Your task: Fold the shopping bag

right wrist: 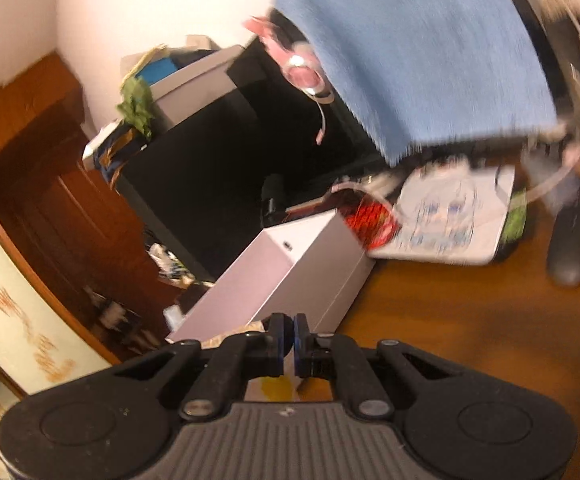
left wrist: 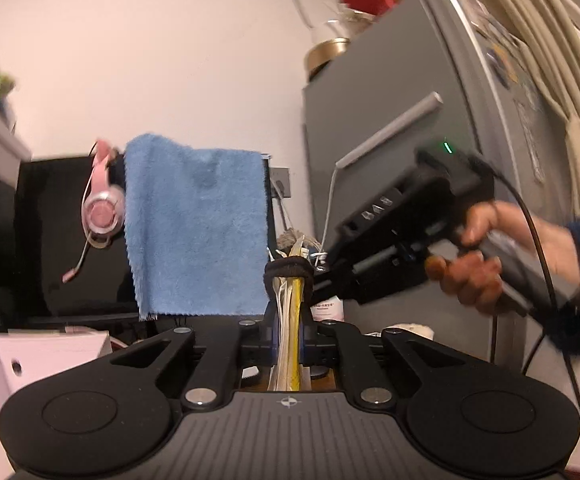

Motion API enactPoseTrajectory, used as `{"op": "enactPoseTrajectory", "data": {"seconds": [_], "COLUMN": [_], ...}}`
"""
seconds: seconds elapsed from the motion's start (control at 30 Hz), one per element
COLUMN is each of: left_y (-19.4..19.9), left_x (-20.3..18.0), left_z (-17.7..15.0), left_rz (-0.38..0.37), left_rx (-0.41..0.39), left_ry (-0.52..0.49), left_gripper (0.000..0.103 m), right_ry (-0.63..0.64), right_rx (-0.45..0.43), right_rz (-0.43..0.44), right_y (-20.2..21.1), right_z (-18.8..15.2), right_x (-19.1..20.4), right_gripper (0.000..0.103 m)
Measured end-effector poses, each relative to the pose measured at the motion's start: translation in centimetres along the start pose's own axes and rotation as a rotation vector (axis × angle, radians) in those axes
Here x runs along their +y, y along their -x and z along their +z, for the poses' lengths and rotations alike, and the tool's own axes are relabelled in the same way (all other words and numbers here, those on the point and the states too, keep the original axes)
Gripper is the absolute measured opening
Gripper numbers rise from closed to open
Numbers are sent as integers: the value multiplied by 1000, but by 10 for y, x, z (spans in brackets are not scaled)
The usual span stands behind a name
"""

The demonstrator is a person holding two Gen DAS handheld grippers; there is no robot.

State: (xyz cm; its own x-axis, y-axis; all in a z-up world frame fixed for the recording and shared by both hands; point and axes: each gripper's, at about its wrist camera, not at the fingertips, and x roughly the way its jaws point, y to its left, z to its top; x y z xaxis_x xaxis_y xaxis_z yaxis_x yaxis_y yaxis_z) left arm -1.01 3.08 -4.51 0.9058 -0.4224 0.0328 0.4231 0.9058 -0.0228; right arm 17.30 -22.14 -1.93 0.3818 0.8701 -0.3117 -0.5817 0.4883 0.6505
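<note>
The folded shopping bag [left wrist: 288, 344], a flat stack of cream and yellow layers, stands upright between my left gripper's [left wrist: 288, 320] fingers, which are shut on it. A black fuzzy band [left wrist: 288, 267] loops around the bag's top. My right gripper [left wrist: 319, 280], held by a hand [left wrist: 473, 276], comes in from the right with its tips at the band's right side. In the blurred right wrist view my right gripper [right wrist: 288, 338] has its fingers nearly together with something dark between the pads. A beige edge of the bag [right wrist: 256, 326] and a yellow patch [right wrist: 276, 388] show beside and below them.
A blue towel [left wrist: 198, 224] hangs over a black monitor, with a pink headset [left wrist: 104, 212] on its corner. A grey fridge [left wrist: 389, 92] stands at the right. On the wooden table [right wrist: 449, 320] lie a white box [right wrist: 290, 272] and printed packets [right wrist: 449, 216].
</note>
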Motion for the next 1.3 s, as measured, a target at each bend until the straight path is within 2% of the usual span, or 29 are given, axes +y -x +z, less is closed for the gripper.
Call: {"op": "enactPoseTrajectory", "data": {"seconds": [0.07,0.17,0.23,0.3,0.33,0.37,0.4,0.57,0.7,0.77,0.8,0.83,0.9,1.07,1.3], "left_y": [2,0,-2,-5,-6,-8,-8,-16,-23,-24,-25,-26,-28,-33,-47], "left_x": [16,41,56,69,75,80,82,87,85,84,82,81,77,65,61], "left_z": [3,8,8,8,8,8,8,10,11,13,14,16,18,16,4], "left_rz": [-32,-71,-112,-165,-191,-216,-235,-335,-387,-390,-381,-369,-351,-409,-465], "left_rx": [-3,1,14,24,27,31,32,52,73,73,75,77,89,126,202], "left_ry": [109,273,371,465,506,546,571,671,724,731,725,717,692,670,717], "left_gripper": [10,10,10,11,12,12,13,13,13,17,19,30,37,52,52], "right_ry": [-102,-232,-259,-216,-189,-164,-142,-39,-40,-44,-45,-47,-79,-178,-248], "right_rx": [-16,-70,-103,-124,-133,-138,-139,-139,-170,-199,-214,-229,-266,-354,-368], "right_rz": [61,112,132,175,200,217,229,307,426,458,473,489,523,583,678], "right_y": [2,9,14,18,19,20,20,22,19,20,20,20,25,32,33], "right_z": [-3,-12,-20,-31,-37,-43,-49,-72,-89,-94,-97,-100,-104,-109,-111], "right_x": [-18,-43,-53,-52,-50,-49,-46,-41,-46,-48,-49,-50,-53,-68,-85], "right_gripper": [10,11,11,15,26,43,49,52,50,21,21,19,14,12,12]}}
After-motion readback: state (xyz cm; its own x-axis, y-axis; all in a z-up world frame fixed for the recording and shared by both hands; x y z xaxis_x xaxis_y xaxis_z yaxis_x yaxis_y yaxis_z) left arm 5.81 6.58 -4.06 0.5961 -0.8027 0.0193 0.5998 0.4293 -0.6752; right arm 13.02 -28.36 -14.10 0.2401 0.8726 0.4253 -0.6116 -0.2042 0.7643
